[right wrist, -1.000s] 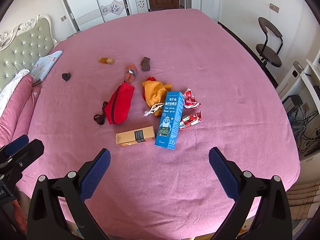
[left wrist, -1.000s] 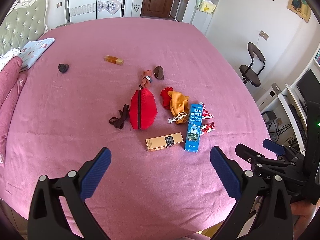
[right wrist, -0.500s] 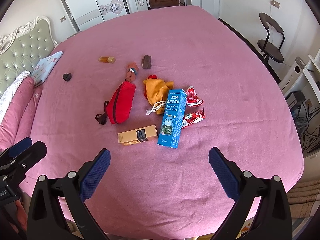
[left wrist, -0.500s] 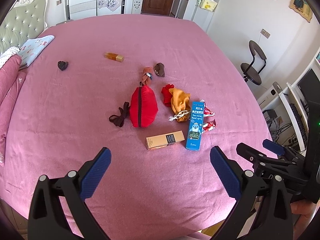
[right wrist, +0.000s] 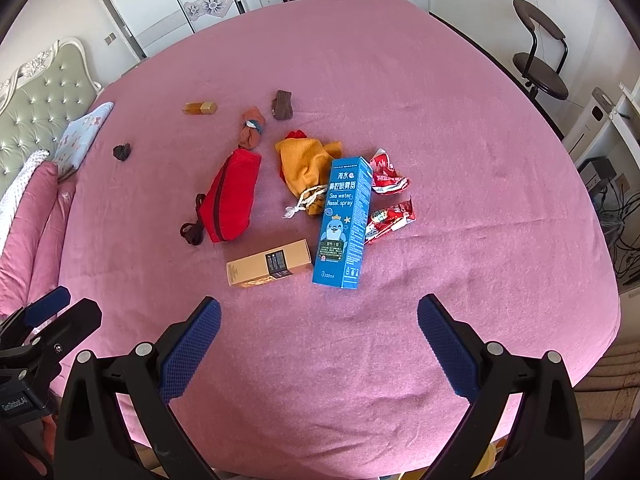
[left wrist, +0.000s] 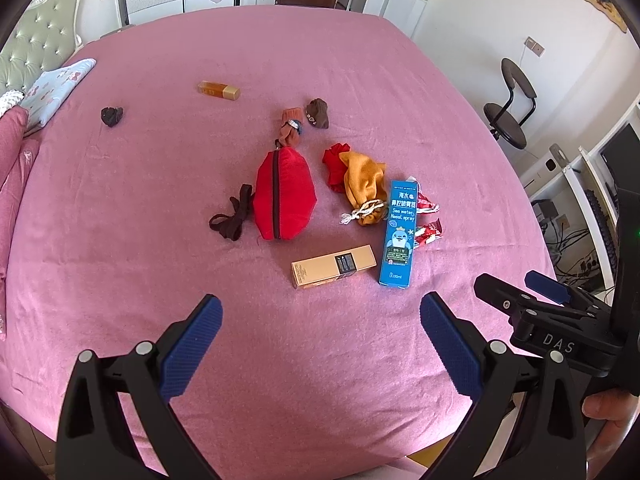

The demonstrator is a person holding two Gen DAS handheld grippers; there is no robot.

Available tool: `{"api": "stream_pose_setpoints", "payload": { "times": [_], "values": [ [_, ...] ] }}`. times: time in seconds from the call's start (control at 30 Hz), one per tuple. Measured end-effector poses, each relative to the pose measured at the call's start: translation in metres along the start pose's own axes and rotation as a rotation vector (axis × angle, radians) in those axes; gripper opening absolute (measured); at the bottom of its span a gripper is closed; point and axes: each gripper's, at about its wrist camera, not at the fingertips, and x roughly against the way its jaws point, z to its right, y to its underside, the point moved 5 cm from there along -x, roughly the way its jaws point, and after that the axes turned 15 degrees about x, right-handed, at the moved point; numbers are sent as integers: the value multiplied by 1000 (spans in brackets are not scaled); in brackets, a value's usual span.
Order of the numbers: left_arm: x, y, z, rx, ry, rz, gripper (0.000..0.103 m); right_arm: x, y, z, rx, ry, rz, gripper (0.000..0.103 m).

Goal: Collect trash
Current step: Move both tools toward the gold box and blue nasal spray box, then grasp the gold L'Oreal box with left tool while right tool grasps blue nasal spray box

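- Hovering above the near edge of the pink bedspread (left wrist: 120, 300), with the left gripper (left wrist: 320, 316) spread wide and holding nothing.
- Same for the right gripper (right wrist: 318, 316): blue-padded jaws far apart, empty, poised over the cloth.
- Lying at about 12 o'clock from the right gripper, the tall blue cardboard nasal-spray box (right wrist: 344, 224), flat on the cover.
- Touching its right side, around 1 o'clock, two crumpled red foil snack wrappers (right wrist: 390, 196), partly tucked under the box.
- Just left of the blue box, at 11 o'clock, a flat tan cardboard carton (right wrist: 270, 264).
- Further back, a mustard-yellow drawstring cloth pouch (right wrist: 308, 168) and a red zippered fabric pouch (right wrist: 232, 196) with a dark strap, probably belongings rather than rubbish.
- Well beyond, toward 11 o'clock, a small amber bottle (right wrist: 200, 108), a rolled orange-brown sock (right wrist: 252, 130), a brown sock (right wrist: 283, 106) and a dark crumpled scrap (right wrist: 122, 152).
- No bin or bag visible in either view, so the destination cannot be told.
- Judging by the spread: collection seemingly not started, nothing gripped, every wrapper and box still on the bed.
- Likely first pick: the wrappers or either carton, nearest to both grippers.
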Motion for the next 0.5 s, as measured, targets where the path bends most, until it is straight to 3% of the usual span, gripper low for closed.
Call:
{"api": "stream_pose_setpoints", "payload": {
  "times": [0.27,0.5],
  "values": [
    [-50,-8,4,-73,-22,-59,99,-33,-6,15,-35,14,-7,95],
    [-110,-3,15,-291,-54,-118,99,-68,-5,27,-64,9,-41,93]
  ]
}}
